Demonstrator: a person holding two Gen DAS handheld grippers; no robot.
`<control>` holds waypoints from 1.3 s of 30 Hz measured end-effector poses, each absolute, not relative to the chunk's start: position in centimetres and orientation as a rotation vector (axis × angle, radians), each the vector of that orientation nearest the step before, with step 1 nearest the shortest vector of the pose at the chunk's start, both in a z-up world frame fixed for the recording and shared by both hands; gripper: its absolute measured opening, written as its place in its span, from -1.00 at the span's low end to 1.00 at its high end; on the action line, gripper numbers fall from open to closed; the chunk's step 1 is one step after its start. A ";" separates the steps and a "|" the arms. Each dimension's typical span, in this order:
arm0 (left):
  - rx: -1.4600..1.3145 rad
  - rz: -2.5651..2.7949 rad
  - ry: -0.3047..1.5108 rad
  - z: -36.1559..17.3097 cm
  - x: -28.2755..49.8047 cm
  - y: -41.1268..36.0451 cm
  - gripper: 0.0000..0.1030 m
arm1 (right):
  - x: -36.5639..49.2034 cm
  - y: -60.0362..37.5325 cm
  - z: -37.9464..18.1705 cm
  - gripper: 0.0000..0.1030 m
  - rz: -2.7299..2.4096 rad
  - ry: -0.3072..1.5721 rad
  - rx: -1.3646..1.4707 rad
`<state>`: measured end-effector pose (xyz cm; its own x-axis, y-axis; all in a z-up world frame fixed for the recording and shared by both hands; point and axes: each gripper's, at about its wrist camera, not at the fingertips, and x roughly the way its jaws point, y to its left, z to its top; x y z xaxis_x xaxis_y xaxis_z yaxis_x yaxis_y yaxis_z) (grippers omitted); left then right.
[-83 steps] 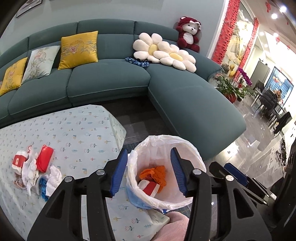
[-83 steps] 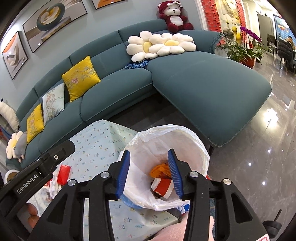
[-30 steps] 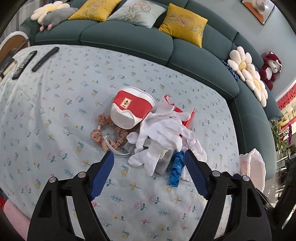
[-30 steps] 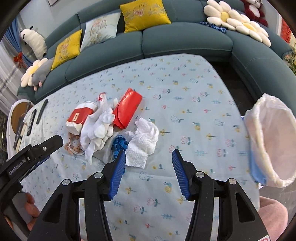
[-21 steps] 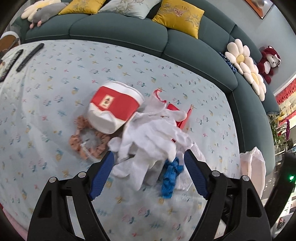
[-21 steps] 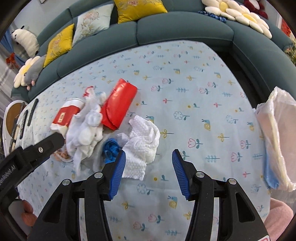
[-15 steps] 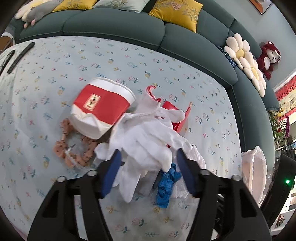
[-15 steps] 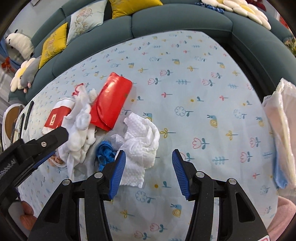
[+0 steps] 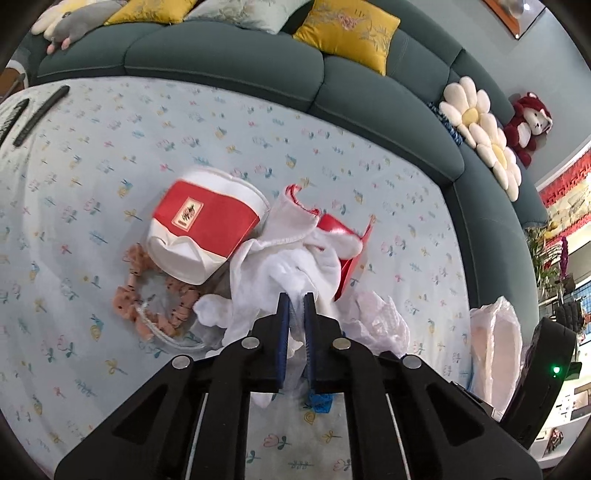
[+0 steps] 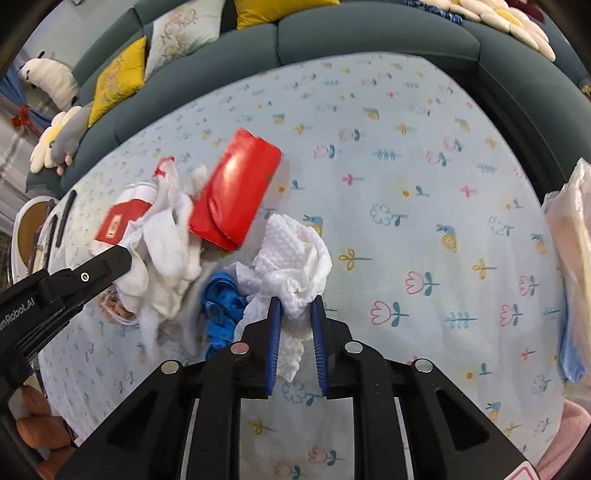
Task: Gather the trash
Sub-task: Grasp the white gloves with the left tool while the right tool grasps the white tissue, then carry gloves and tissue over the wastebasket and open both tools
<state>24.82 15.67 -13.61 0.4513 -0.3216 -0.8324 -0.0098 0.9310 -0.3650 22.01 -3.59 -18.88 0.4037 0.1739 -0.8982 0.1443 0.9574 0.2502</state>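
You've got a floral tablecloth over the table, teal sofa curving behind it, yellow cushion on it, daisy pillow beside a red plush bear, two dark remotes at the cloth's far-left edge.

left claw: open → closing on white glove | right claw: open → closing on paper towel
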 end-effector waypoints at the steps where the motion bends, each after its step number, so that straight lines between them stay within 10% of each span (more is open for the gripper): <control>1: -0.344 -0.197 1.084 -13.2 24.7 15.8 -0.85 | 21.9 -3.7 -18.3 -0.72 0.024 1.148 0.309; 39: -0.095 -0.620 0.692 10.6 11.1 -7.3 -0.85 | 5.1 -24.6 3.5 -0.73 -0.170 0.610 0.440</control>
